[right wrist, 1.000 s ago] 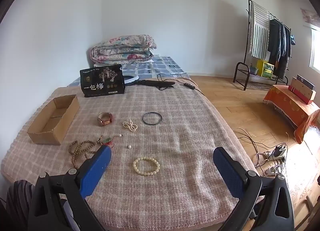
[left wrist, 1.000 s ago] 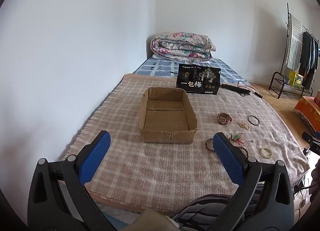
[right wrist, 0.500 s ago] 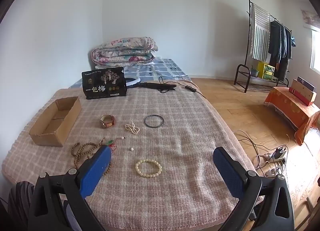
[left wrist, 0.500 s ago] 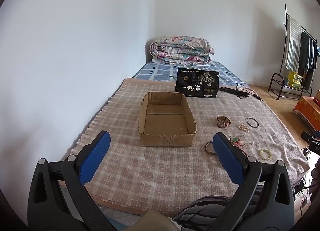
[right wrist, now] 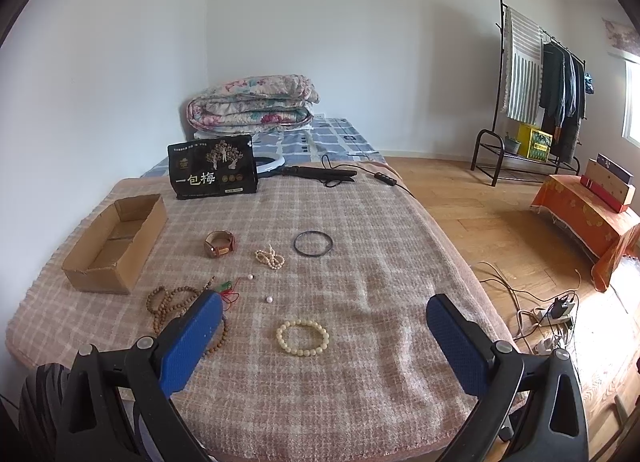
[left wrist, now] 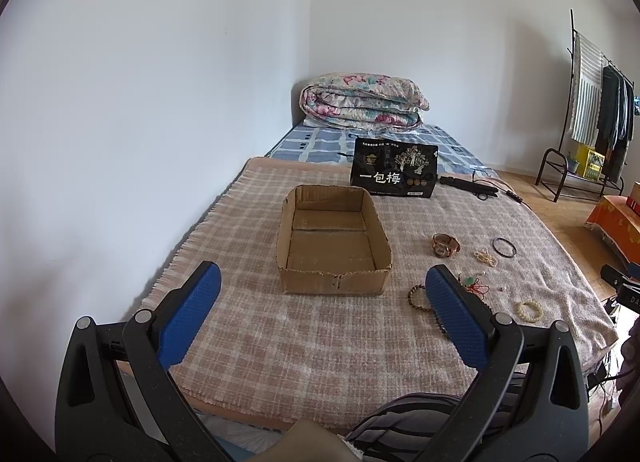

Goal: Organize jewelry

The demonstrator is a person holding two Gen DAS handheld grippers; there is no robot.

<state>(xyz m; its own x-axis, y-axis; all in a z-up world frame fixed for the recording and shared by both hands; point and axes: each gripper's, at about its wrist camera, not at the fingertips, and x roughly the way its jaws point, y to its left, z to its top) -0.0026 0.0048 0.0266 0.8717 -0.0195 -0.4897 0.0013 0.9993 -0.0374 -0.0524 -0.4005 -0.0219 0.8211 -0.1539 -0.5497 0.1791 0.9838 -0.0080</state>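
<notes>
Both jaws stand wide apart and empty: left gripper (left wrist: pixel 323 305) faces the cardboard box (left wrist: pixel 334 245), right gripper (right wrist: pixel 324 336) hovers above the jewelry. Black pouch (right wrist: pixel 212 167), printed "一包梅". Wooden bead strand (right wrist: pixel 167 302): limp, likely best pinched at a bunched loop. Black bangle (right wrist: pixel 313 243): rigid, thin. Cream bead bracelet (right wrist: pixel 303 336), nearest: light, probably elastic; pinch across one side.

black packet (left wrist: pixel 394 173), white "一包梅"
</notes>
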